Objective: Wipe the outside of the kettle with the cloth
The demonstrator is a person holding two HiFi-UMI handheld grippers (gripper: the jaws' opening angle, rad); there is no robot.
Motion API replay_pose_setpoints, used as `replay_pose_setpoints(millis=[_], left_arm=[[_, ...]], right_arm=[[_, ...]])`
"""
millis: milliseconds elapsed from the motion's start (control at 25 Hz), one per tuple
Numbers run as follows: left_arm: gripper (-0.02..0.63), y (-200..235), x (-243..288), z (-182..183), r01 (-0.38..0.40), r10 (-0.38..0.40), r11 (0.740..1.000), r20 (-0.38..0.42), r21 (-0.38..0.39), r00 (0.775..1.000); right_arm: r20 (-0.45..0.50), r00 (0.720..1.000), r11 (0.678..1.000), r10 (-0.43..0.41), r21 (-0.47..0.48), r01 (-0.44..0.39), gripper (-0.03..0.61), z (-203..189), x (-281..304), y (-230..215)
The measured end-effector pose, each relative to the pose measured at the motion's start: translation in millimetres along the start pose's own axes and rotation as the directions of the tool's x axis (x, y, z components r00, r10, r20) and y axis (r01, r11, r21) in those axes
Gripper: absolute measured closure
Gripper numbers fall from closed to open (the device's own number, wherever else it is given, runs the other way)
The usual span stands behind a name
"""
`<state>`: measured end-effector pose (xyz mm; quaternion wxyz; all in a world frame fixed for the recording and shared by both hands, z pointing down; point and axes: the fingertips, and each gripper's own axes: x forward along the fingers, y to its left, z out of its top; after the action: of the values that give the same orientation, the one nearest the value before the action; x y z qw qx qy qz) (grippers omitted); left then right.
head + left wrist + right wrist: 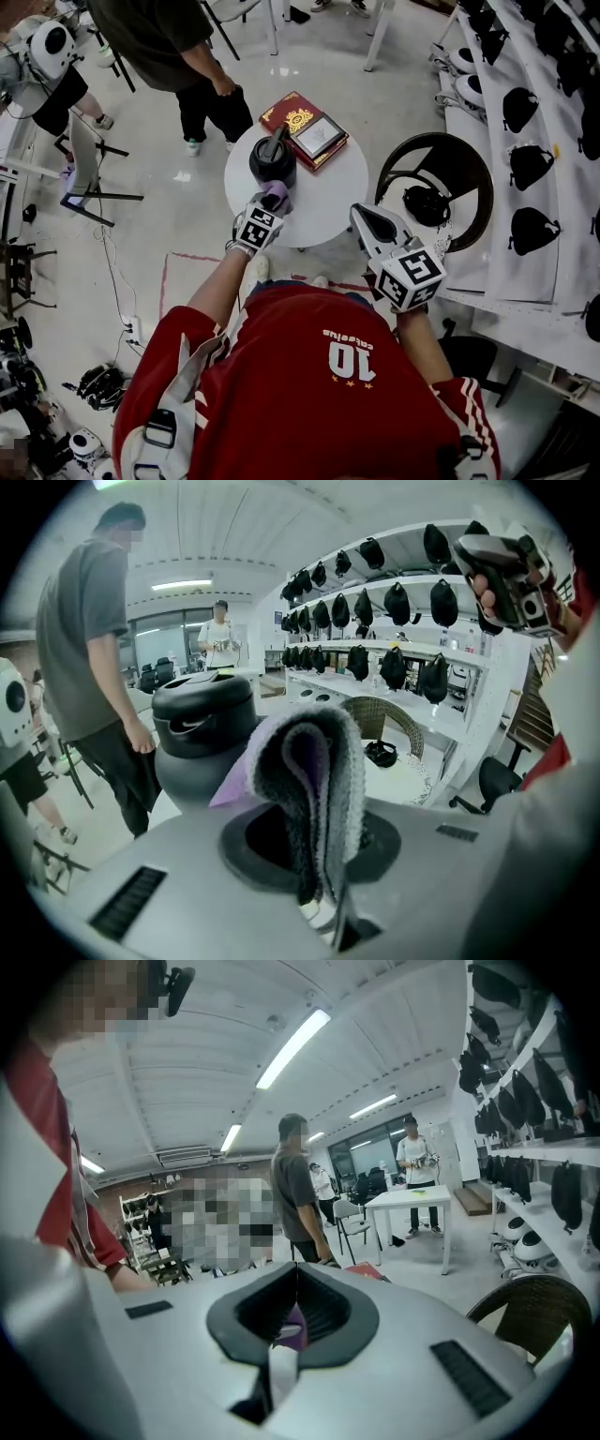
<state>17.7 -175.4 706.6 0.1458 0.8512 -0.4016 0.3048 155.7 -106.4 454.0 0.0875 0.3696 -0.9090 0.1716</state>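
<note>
While clamped on the cloth point(277, 191) beside the kettle point(272, 159) on the counter point(323, 202), the left gripper point(273, 200); right gripper point(359, 214) jaws together, empty.

Quick count: one kettle point(273, 157), one cloth point(276, 194), one round table point(328, 199), one red box point(287, 114), one wicker chair point(433, 139), and two grippers: left gripper point(270, 204) and right gripper point(360, 214).

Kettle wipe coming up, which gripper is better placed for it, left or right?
Left. The left gripper grips the cloth right beside the kettle. The right gripper, fingers together without any cloth, hangs farther from it.
</note>
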Motion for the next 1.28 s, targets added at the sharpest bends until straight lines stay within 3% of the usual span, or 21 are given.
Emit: replay_pose_setpoints(millis=[360,880,1080,1280], left_arm=[[0.568,-16.8,19.6,24.7,0.006,-0.006,1.0,0.02,0.017,1.0],[0.568,-37.2,44.6,72.6,0.043,-0.051,0.992,0.068,0.118,0.996],[0.568,-51.9,33.7,76.6,0.062,-0.079,0.98,0.084,0.19,0.993],[0.568,-49.6,4.0,91.4,0.06,-0.086,0.976,0.117,0.209,0.989]], right_arm=[[0.002,1.0,1.0,0.02,-0.011,-0.02,0.561,-1.5,-14.6,-21.7],[0.023,0.998,0.999,-0.053,0.002,0.053,0.561,-9.2,-44.2,-40.9],[0.032,0.997,0.998,-0.068,0.008,0.068,0.561,-8.7,-49.9,-36.3],[0.038,0.997,0.998,-0.062,0.009,0.062,0.561,-2.3,-40.3,-27.6]])
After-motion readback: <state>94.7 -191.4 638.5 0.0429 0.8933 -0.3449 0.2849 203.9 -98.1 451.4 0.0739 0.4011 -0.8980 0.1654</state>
